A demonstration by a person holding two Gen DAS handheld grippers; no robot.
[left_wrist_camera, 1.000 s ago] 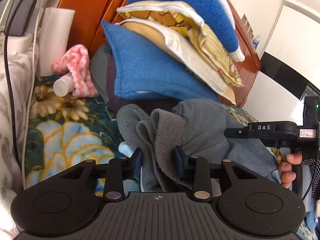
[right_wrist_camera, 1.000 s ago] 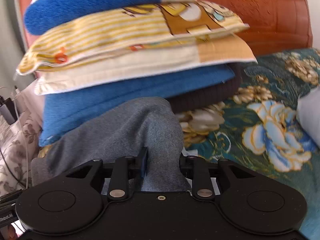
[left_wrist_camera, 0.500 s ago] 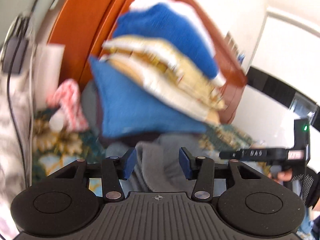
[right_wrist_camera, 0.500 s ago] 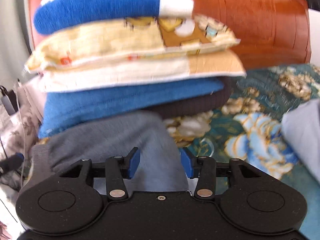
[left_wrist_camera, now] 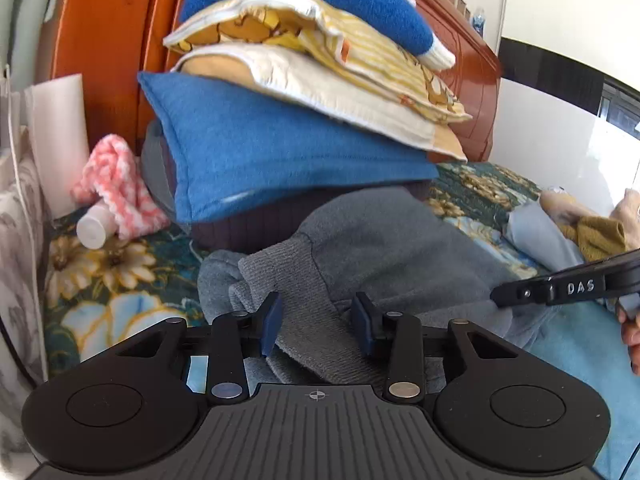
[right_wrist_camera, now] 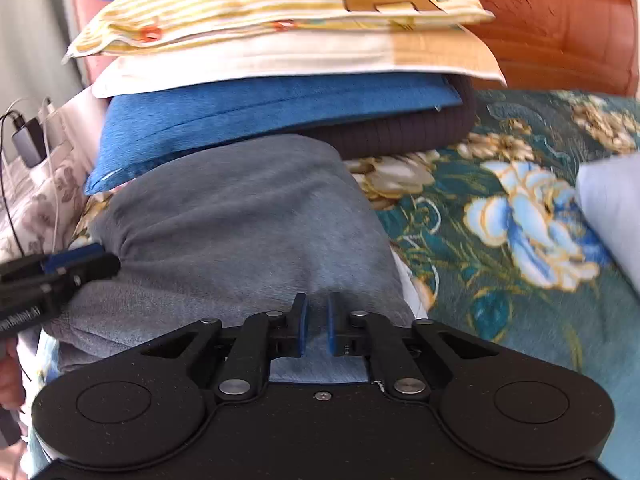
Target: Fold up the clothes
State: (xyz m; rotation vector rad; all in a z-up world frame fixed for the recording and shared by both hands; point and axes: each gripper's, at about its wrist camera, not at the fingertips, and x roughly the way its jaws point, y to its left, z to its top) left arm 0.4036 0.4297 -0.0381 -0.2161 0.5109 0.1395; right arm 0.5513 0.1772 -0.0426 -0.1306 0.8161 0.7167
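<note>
- On the bed, over the floral bedspread (right_wrist_camera: 500, 216), I see the grey garment (left_wrist_camera: 400, 248) lying bunched right in front of a pile of folded bedding.
- My left gripper (left_wrist_camera: 316, 322) has its blue pads on either side of the garment's ribbed hem; the jaws are closing, the ribbed cloth sits between them, and I cannot tell whether the pads press on it yet.
- My right gripper (right_wrist_camera: 315, 326) is pinched down to a narrow slit, with a ridge of the grey garment caught between its pads near the front edge.
- From the left wrist view the right gripper comes in from the right edge, its tip resting on the grey cloth; a few fingers of the person's hand (left_wrist_camera: 630, 332) show behind it.
- From the right wrist view the left gripper reaches in from the left edge, touching the garment's far left side.
- Behind the garment, the pile runs from a dark ribbed cushion (right_wrist_camera: 420, 132) at the bottom, through a blue pillow (left_wrist_camera: 272, 152) and yellow patterned pillows (right_wrist_camera: 280, 12), against an orange-brown headboard (right_wrist_camera: 560, 20).
- Left of the pile, a pink and white knitted piece (left_wrist_camera: 120, 192) lies beside a small white bottle (left_wrist_camera: 93, 229).
</note>
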